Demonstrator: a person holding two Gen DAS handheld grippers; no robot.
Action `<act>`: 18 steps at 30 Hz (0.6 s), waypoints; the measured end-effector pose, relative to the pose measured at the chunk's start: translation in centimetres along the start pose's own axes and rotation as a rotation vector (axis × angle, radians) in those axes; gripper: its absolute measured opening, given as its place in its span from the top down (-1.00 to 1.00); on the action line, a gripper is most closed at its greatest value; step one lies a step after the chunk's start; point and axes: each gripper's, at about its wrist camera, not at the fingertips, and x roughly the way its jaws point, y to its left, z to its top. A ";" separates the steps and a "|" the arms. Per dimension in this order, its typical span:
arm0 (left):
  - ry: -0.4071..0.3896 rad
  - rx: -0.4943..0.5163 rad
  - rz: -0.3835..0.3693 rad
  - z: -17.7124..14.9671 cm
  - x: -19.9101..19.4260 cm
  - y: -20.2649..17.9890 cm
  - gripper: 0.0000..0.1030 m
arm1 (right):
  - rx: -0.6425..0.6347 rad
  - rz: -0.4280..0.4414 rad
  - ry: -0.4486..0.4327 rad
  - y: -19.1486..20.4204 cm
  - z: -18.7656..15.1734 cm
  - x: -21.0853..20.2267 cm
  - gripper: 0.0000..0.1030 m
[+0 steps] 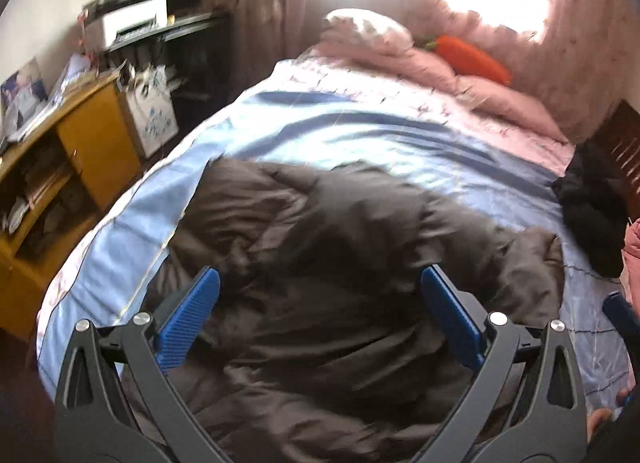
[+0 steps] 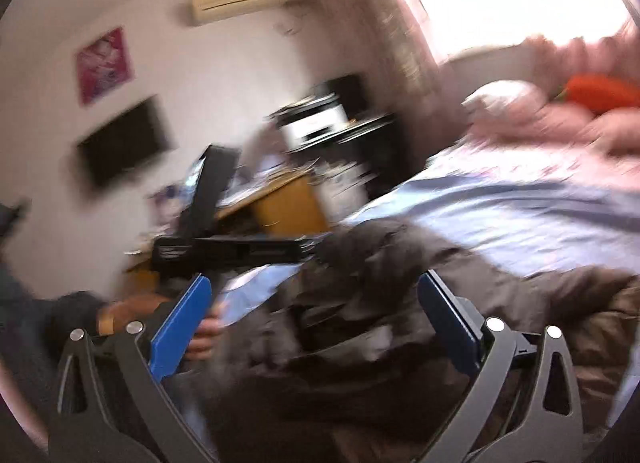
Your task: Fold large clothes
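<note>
A large grey-brown padded coat (image 1: 320,263) lies crumpled on a bed with a light blue cover (image 1: 360,131). My left gripper (image 1: 320,283) hovers above the coat's middle with its blue fingers wide apart and nothing between them. In the blurred right wrist view my right gripper (image 2: 314,295) is also open and empty above the coat (image 2: 380,303). The left gripper's black body (image 2: 228,251) and the hand holding it show at the left of that view.
Pink pillows (image 1: 420,59) and an orange carrot-shaped cushion (image 1: 472,59) lie at the head of the bed. A black garment (image 1: 592,215) lies at the bed's right edge. A yellow wooden desk (image 1: 72,151) and a printer (image 1: 128,19) stand left of the bed.
</note>
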 end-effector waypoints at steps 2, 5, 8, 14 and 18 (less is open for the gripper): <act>0.044 0.007 0.028 -0.2 0.8 0.8 -0.96 | -0.028 0.037 0.192 0.9 -0.4 3.7 -0.97; 0.105 0.025 0.022 -1.6 1.6 2.0 -0.96 | -0.013 -0.070 0.471 1.2 -3.8 8.1 -0.73; 0.203 0.037 0.020 -2.4 3.4 1.5 -0.96 | -0.004 -0.248 0.616 -1.7 -6.5 10.8 -0.29; 0.358 0.068 -0.032 -5.0 7.0 0.4 -0.96 | 0.009 -0.526 0.580 -7.6 -7.2 11.2 -0.05; 0.271 0.164 -0.006 -4.6 5.1 -1.5 -0.96 | 0.027 -0.538 0.568 -7.0 -7.2 10.4 -0.09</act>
